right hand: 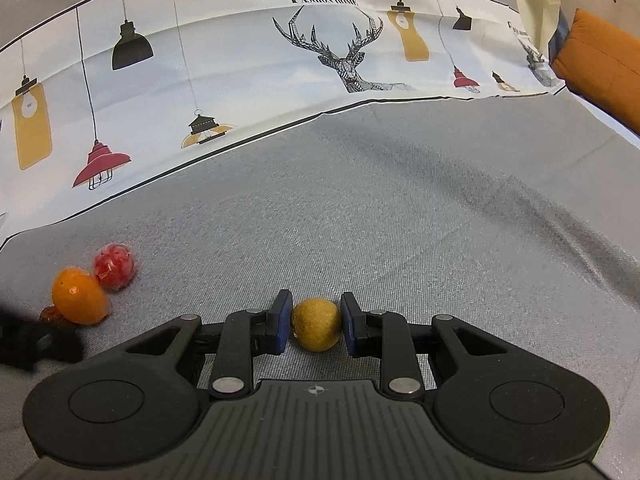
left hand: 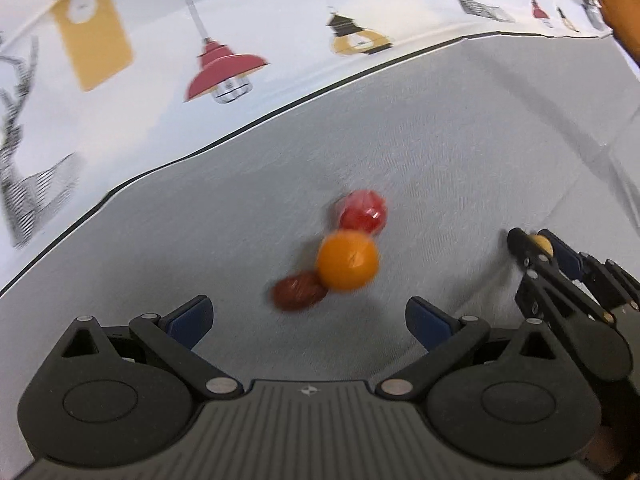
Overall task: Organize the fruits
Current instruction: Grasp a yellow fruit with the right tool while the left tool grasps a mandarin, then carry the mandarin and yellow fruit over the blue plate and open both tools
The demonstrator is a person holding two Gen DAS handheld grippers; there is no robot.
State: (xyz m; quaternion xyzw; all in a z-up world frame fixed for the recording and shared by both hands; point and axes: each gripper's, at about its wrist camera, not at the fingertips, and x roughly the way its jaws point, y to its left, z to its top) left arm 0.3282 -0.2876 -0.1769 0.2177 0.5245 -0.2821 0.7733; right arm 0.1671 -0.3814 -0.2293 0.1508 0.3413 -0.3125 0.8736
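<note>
Left wrist view: low over grey cloth surface (left hand: 400, 140), looking forward and down past own jaws, close; slightly blurred. Right wrist view: same low forward angle, close, sited right of it. Shared: orange fruit (left hand: 347, 261) (right hand: 79, 296), wrapped red fruit (left hand: 363, 211) (right hand: 114, 266), lamp-and-deer printed cloth (left hand: 224, 20) (right hand: 248, 60) behind.

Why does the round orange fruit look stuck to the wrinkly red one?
Touching. In the right wrist view the round orange fruit presses against the wrinkly red fruit, no gap.
</note>
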